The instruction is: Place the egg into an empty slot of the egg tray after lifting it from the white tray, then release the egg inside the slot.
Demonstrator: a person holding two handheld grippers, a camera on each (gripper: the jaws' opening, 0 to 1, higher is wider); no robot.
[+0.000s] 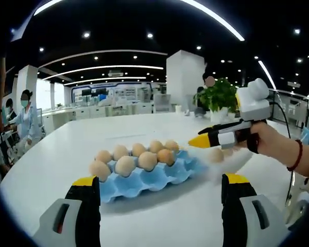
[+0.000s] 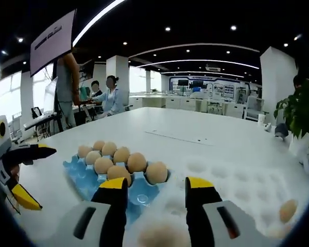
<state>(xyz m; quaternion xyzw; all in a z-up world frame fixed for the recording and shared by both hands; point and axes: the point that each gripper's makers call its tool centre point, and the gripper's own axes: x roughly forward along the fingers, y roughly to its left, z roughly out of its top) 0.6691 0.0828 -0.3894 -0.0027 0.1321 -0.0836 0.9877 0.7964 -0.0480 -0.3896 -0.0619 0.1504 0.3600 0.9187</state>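
A blue egg tray (image 1: 144, 182) holds several brown eggs (image 1: 136, 157) in its far rows, and the near slots are bare. My left gripper (image 1: 160, 180) stands open in front of it, with nothing between its jaws. My right gripper (image 1: 201, 141) comes in from the right, held by a hand, low over the white tray (image 1: 237, 160) and an egg (image 1: 216, 154). In the right gripper view the right gripper (image 2: 156, 182) is open over the white tray (image 2: 221, 177). A blurred egg (image 2: 162, 235) lies low between its jaws. The blue egg tray (image 2: 80, 172) lies to the left, and the left gripper (image 2: 35, 175) is open.
Another egg (image 2: 288, 208) lies in the white tray at the right. A potted plant (image 1: 219, 95) stands at the table's far side. People sit and stand at desks beyond the table (image 2: 110, 95). The wide white table (image 1: 67, 154) stretches all around.
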